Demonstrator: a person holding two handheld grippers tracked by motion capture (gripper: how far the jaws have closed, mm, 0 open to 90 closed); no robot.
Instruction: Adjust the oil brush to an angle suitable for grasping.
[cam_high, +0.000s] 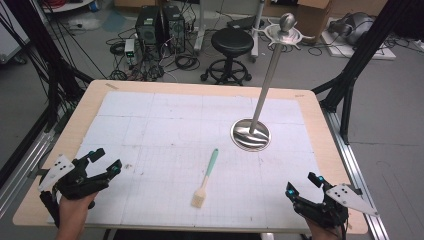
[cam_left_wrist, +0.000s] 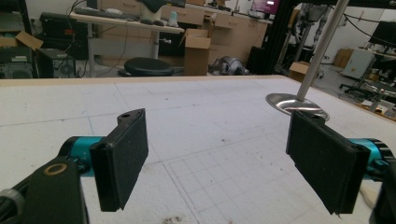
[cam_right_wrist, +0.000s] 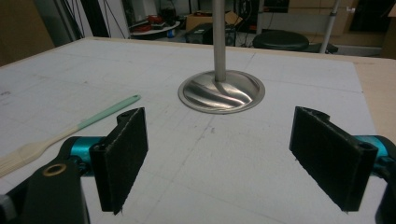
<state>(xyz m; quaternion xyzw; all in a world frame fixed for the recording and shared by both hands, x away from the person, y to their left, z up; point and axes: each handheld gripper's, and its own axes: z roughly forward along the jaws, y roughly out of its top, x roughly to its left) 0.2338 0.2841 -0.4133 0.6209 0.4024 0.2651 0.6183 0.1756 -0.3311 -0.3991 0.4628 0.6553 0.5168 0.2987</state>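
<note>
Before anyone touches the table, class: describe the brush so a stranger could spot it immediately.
Start at the white gridded mat covering the table. Near its middle front, nearer than the steel stand, lies the brush. It is the only flat-lying thing there, with a mint-green handle pointing toward the stand and pale bristles at the near end.

Only the metal stand (cam_high: 251, 134) rises near the brush (cam_high: 206, 179).

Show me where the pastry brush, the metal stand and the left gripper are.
pastry brush (cam_high: 209, 173): high view, on its green handle.
metal stand (cam_high: 245, 135): high view, on its round base.
left gripper (cam_high: 106, 160): high view, midway between its open fingertips.
</note>
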